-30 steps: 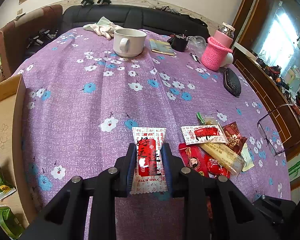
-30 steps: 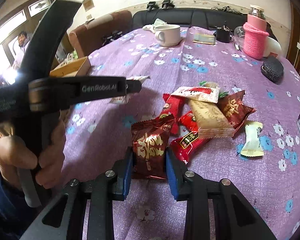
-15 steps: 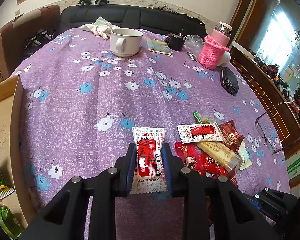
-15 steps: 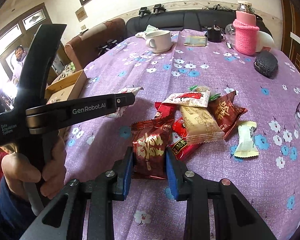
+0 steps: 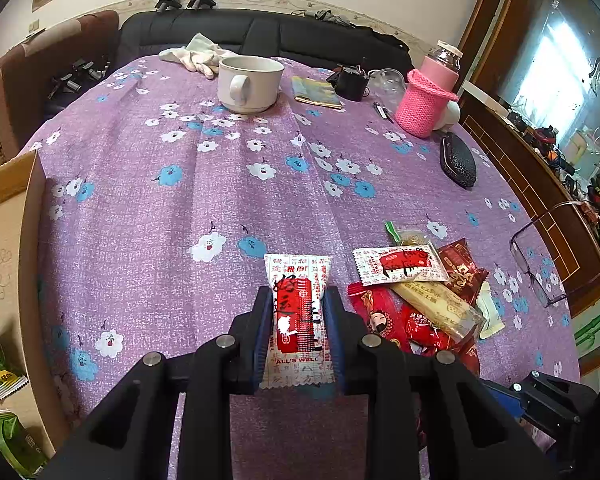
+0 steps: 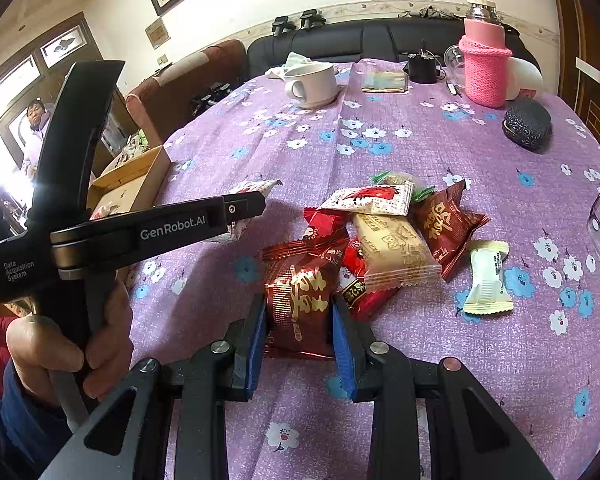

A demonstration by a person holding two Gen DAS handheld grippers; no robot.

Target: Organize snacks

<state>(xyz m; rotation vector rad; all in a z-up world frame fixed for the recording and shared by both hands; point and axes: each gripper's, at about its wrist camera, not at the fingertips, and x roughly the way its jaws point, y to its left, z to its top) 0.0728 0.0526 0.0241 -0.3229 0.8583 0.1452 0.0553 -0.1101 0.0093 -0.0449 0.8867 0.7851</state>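
Purple floral tablecloth (image 5: pixel 204 200): fills most of the left wrist view; broad bare stretch through the centre and left of the frame.
Cardboard box (image 5: pixel 8 248): left edge, green packets inside.
White mug (image 5: pixel 249 84): upper centre.
Snack pile (image 6: pixel 396 240): centre right of the right wrist view, wrappers overlapping.
Left gripper (image 5: pixel 298 320): bottom centre, pinching a white-and-red packet (image 5: pixel 298 312).
Right gripper (image 6: pixel 300 316): bottom centre, pinching a dark red packet (image 6: pixel 304 296) at the pile's near edge.
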